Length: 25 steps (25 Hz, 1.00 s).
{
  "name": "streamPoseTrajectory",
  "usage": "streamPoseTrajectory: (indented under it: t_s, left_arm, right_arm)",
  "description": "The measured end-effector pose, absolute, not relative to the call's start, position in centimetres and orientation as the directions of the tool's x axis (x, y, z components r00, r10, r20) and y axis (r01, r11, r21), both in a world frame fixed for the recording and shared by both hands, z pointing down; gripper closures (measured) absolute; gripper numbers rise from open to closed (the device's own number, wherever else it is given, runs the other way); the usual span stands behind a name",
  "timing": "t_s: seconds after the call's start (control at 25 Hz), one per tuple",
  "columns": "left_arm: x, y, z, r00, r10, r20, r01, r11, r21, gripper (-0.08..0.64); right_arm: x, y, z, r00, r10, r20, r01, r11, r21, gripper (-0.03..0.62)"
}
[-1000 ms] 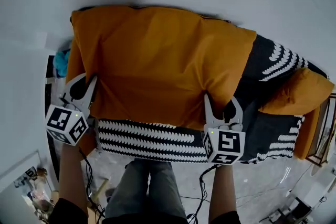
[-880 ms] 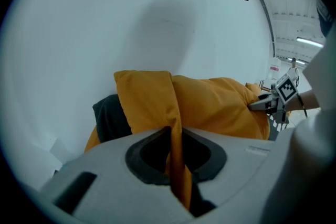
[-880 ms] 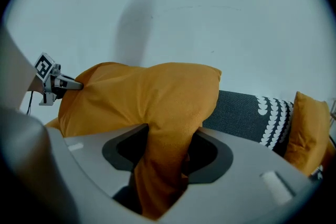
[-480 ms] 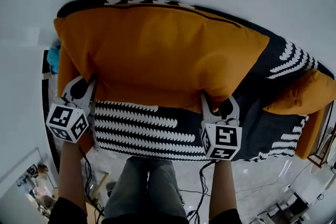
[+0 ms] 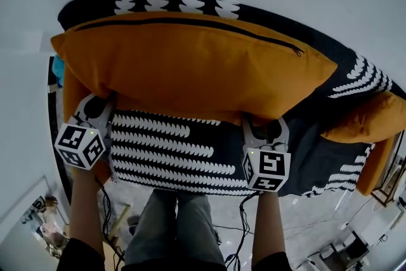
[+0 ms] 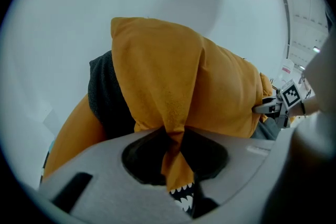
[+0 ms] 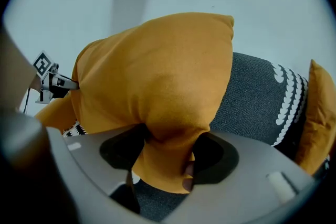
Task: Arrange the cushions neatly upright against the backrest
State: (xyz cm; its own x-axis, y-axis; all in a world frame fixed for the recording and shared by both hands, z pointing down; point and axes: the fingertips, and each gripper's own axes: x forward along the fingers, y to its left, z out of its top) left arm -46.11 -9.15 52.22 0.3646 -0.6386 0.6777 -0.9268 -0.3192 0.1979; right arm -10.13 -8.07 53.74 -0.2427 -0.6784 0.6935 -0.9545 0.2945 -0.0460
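Against the backrest [image 5: 171,4] of the dark sofa [image 5: 171,155], a big orange cushion [image 5: 190,66] is being stood up. It is held by its two bottom corners. One corner is pinched thin between the jaws of the left gripper [image 5: 100,103]. The other corner is bunched in a thick fold between the jaws of the right gripper [image 5: 263,125]. Both pairs of jaws have just been opening a little. The cloth is seen pressed between them on both sides, so the cushion is not let go yet.

Most of the job for this cushion looks done. Its bottom edge is down by the seat. Its top edge, with the black zip [image 5: 190,21], is leaned toward the backrest. What is left, it is judged, is for the corners to be let go and the cushion to be set straight. A smaller orange cushion [image 5: 368,120] is seen at the far right end of the sofa. It looks tilted, so it may need to be stood up too. More orange is seen at the left end, but what it is cannot be told.

The big cushion looks soft and puffy. It is fat in the middle and thin at the corners. Its cloth is plain orange, with small wrinkles where it is pinched.
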Motion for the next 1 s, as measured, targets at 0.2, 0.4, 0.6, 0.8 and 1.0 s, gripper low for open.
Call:
streamPoseTrajectory:
  t_s: [0.2, 0.4, 0.6, 0.8, 1.0]
  left_arm:
    - [-46.7, -9.6, 52.7, 0.337, -0.641, 0.690, -0.938, -0.297, 0.182, 0.440]
    - [-47.4, -9.1, 52.9, 0.308, -0.645, 0.700, -0.946, -0.288, 0.150, 0.379]
    - [-47.9, -7.9, 51.9, 0.285, -0.667, 0.688, -0.954, -0.264, 0.140, 0.376]
    - [-47.8, -6.1, 50.7, 0.276, -0.677, 0.682, -0.955, -0.274, 0.114, 0.399]
    - [-47.4, -3.6, 48.4, 0.289, -0.688, 0.666, -0.950, -0.293, 0.110, 0.436]
  right_arm:
    - [-9.7, -8.0, 54.1, -0.245, -0.682, 0.689, -0.955, 0.291, -0.052, 0.259]
    - [-9.1, -6.9, 53.9, -0.237, -0.686, 0.688, -0.959, 0.276, -0.055, 0.228]
    - [-8.4, -5.3, 52.5, -0.203, -0.714, 0.669, -0.970, 0.238, -0.041, 0.243]
    - [-8.2, -2.9, 51.4, -0.176, -0.730, 0.661, -0.978, 0.208, -0.031, 0.285]
    - [-9.2, -0.2, 49.0, -0.164, -0.741, 0.652, -0.980, 0.199, -0.020, 0.342]
